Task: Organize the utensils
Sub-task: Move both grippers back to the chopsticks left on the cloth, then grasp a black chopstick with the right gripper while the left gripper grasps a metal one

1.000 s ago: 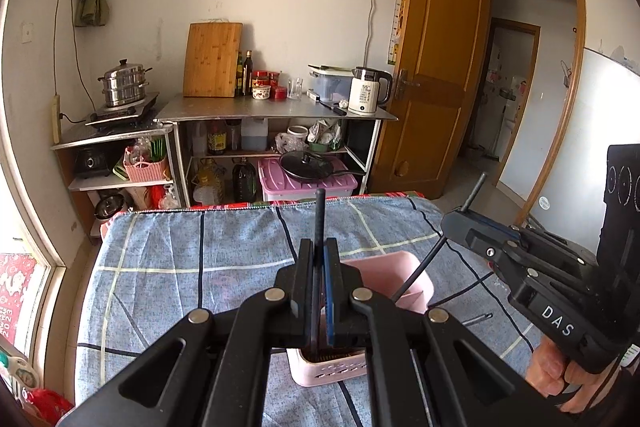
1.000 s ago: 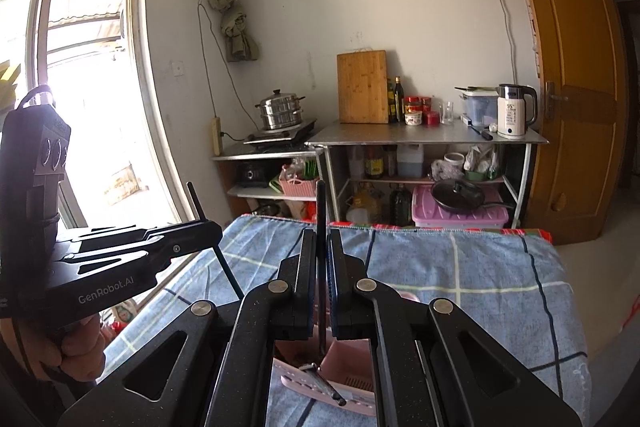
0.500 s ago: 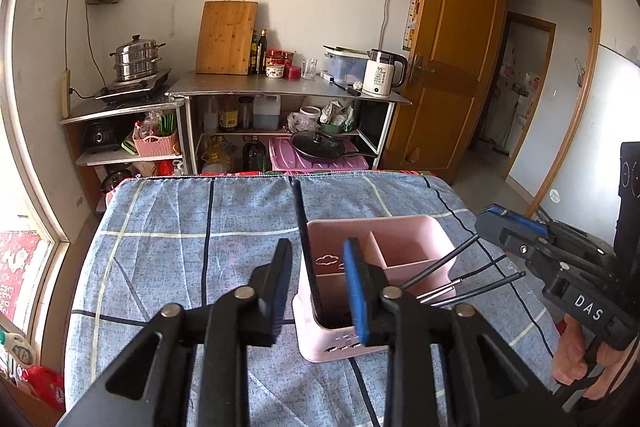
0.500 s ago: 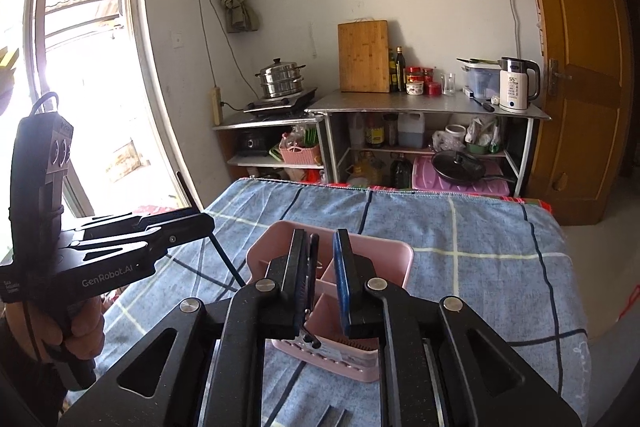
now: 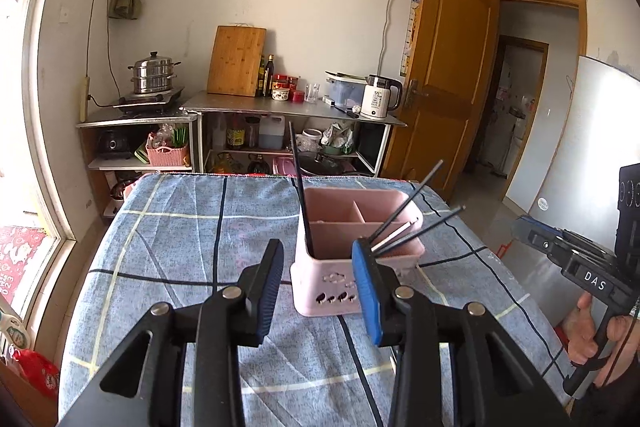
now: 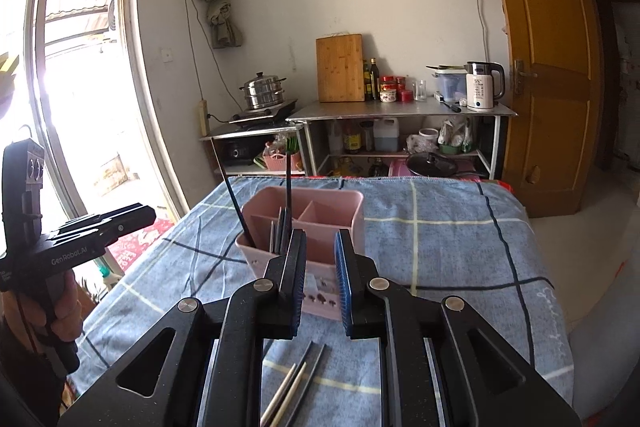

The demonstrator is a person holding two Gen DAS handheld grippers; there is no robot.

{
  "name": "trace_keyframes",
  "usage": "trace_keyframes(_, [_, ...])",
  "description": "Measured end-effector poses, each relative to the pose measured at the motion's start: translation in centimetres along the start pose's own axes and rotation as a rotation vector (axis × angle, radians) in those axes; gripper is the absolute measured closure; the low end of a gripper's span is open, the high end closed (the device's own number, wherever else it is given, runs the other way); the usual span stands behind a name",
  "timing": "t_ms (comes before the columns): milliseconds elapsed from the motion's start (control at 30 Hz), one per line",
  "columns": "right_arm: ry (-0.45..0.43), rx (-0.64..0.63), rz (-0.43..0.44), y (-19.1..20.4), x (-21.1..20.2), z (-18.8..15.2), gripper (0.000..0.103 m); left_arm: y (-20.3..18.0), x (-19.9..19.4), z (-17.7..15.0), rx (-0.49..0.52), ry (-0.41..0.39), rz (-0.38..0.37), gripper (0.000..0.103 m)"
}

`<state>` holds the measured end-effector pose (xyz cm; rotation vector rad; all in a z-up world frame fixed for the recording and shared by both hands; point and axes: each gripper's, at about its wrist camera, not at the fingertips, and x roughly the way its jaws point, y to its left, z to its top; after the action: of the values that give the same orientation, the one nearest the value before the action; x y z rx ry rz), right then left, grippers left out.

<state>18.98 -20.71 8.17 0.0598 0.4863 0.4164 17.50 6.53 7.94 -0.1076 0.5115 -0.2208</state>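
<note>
Several dark chopsticks [image 5: 416,217] already stood in the pink caddy [image 5: 356,267], leaning against its walls because the front compartment is wider than they are thick; one more [image 5: 299,187] rose nearly upright at the caddy's left front corner. The caddy sat on the blue checked cloth [image 5: 168,227], which covered the table.

The left gripper [image 5: 318,285] hung just in front of the caddy, tilted downward toward it. Its jaws were opening, with nothing between the blue pads; the caddy's front wall showed in the gap beyond them but was not touched. That reads as a release just made, though this is a judgement.

The right gripper [image 6: 318,281] hovered on the caddy's near side as well, angled down in the same way, its pads parted a little and empty. A hand [image 6: 60,311] gripped the left tool's handle beside the caddy, and the other hand [image 5: 592,331] held the right tool on the caddy's opposite side.

Nearer than the caddy, under the right gripper, a few loose chopsticks [image 6: 296,383], dark and pale, lay flat on the cloth, probably the next to be sorted.
</note>
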Motion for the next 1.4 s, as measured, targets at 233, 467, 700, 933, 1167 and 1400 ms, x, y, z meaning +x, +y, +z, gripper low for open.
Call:
trace_keyframes(233, [0.073, 0.006, -0.007, 0.1, -1.1, -5.1, 0.088, -2.1, -1.0, -5.0, 0.021, 0.043, -0.017, 0.065])
trace_keyframes(467, [0.178, 0.032, 0.013, 0.2, -0.1, -9.4, 0.088, -3.1, 0.1, -8.7, 0.017, 0.133, -0.05, 0.065])
trace_keyframes(700, [0.273, 0.056, 0.023, 0.5, 2.1, -12.0, 0.088, -3.7, 1.3, -11.2, 0.009, 0.202, -0.06, 0.065])
trace_keyframes(933, [0.354, 0.053, 0.027, 1.2, 4.8, -14.0, 0.088, -3.7, 2.3, -12.2, -0.005, 0.241, -0.061, 0.065])
trace_keyframes(1167, [0.411, 0.04, 0.018, 1.7, 6.6, -14.8, 0.088, -3.5, 2.8, -12.5, -0.012, 0.26, -0.056, 0.065])
trace_keyframes(1400, [0.425, 0.0, 0.007, 1.8, 6.7, -15.2, 0.094, -4.5, 4.4, -11.9, 0.002, 0.302, -0.078, 0.065])
